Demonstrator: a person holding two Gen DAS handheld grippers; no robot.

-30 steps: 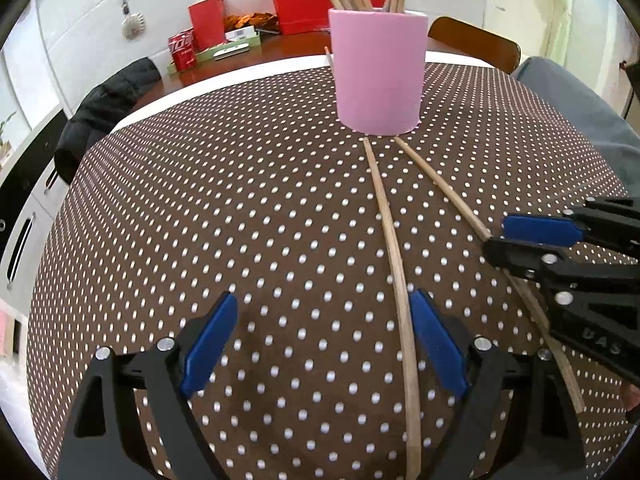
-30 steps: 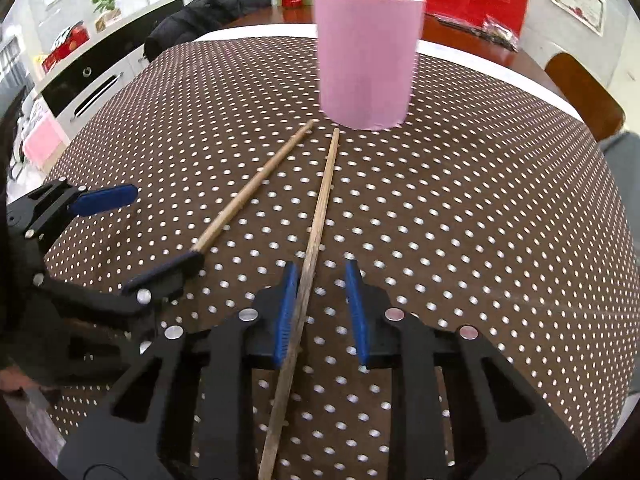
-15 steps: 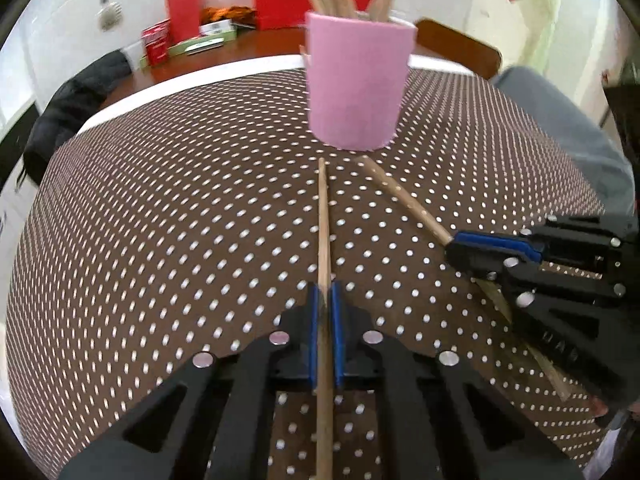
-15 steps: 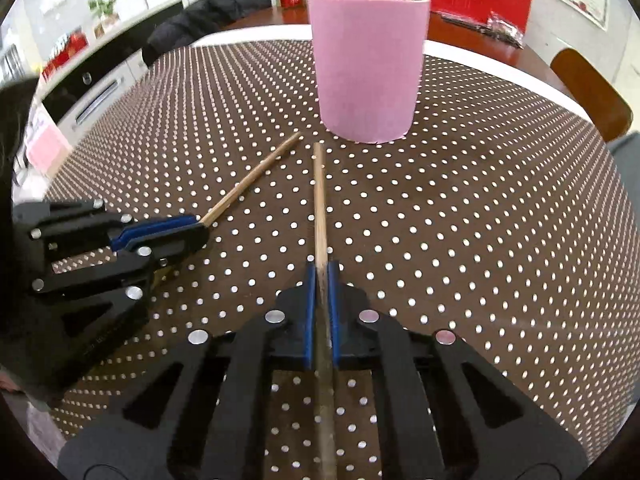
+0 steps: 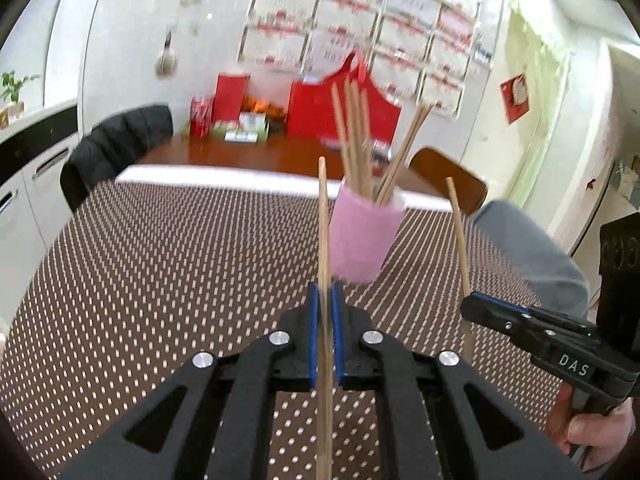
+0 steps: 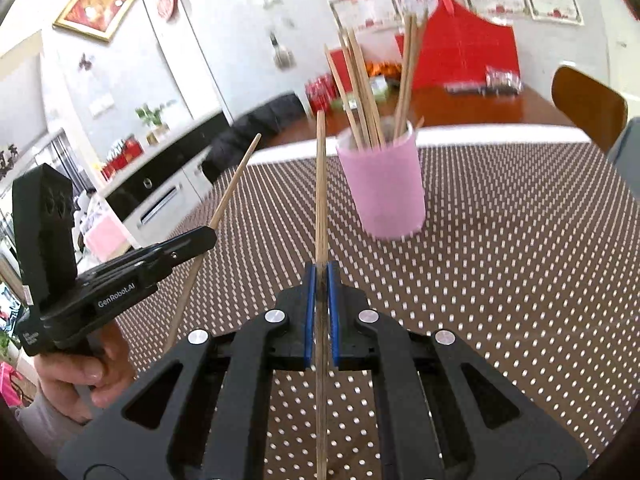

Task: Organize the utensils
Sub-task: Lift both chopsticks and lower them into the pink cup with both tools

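One pink cup (image 5: pixel 362 240), two hand-held grippers (image 5: pixel 325 304), two raised chopsticks (image 5: pixel 323 216).

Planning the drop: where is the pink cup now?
The pink cup stands on the dotted tablecloth, just right of the chopstick in the left gripper.

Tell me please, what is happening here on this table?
A person is tidying chopsticks into a pink cup on the dotted tablecloth. The left gripper is shut on one chopstick, and the right gripper is shut on another chopstick. Both are lifted off the table, tips toward the cup, which already holds several.
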